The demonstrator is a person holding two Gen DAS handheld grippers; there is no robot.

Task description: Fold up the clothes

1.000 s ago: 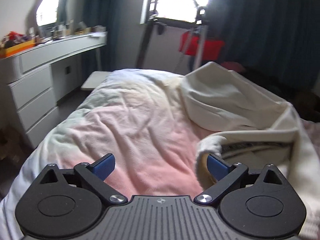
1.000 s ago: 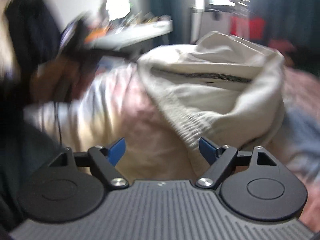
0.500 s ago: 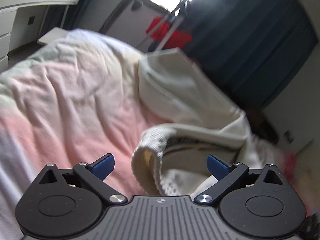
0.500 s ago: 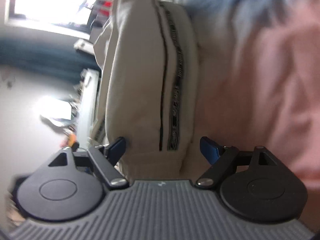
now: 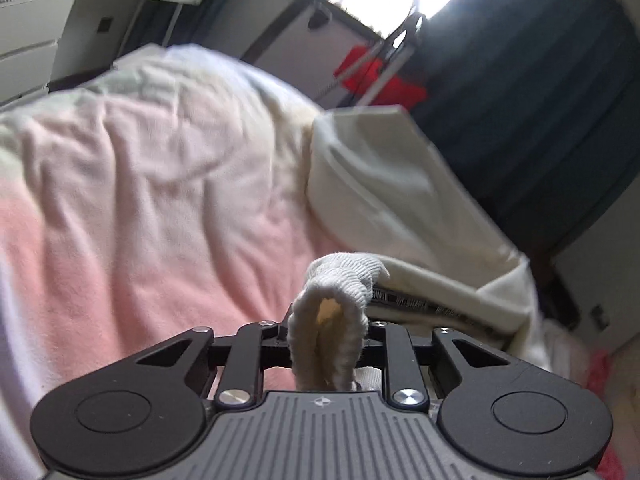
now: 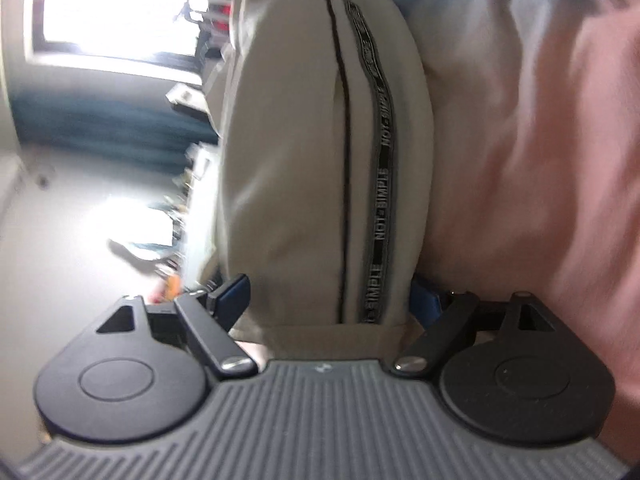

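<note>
In the left wrist view the left gripper (image 5: 326,344) sits low in the middle of the frame. Its jaws have just been closing, and they now pinch a ribbed cuff (image 5: 332,320) of the cream garment (image 5: 384,184). The cuff bulges up out of the narrow gap as a folded loop, right above the gripper body. From there the rest of the garment runs up and to the right, a broad pale fold rising toward the upper middle of the frame, with a black printed tape (image 5: 420,302) showing just right of the cuff. The garment lies on a pink and white blanket (image 5: 152,200), which fills the left half of the picture. A white dresser (image 5: 48,28) is in the upper left, dark blue curtains (image 5: 560,100) are in the upper right, and something red (image 5: 380,76) hangs near the window.

The right wrist view is rolled onto its side. The right gripper (image 6: 332,304) stands wide apart, one blue pad at the lower left and the other at the lower right. The garment's hem end sits between them and reaches up the middle of the frame. Whether the pads press the cloth cannot be told. A lettered black tape (image 6: 380,208) reading "NOT SIMPLE" runs up the fabric, right of centre. The blanket (image 6: 540,160) fills the right side.
</note>
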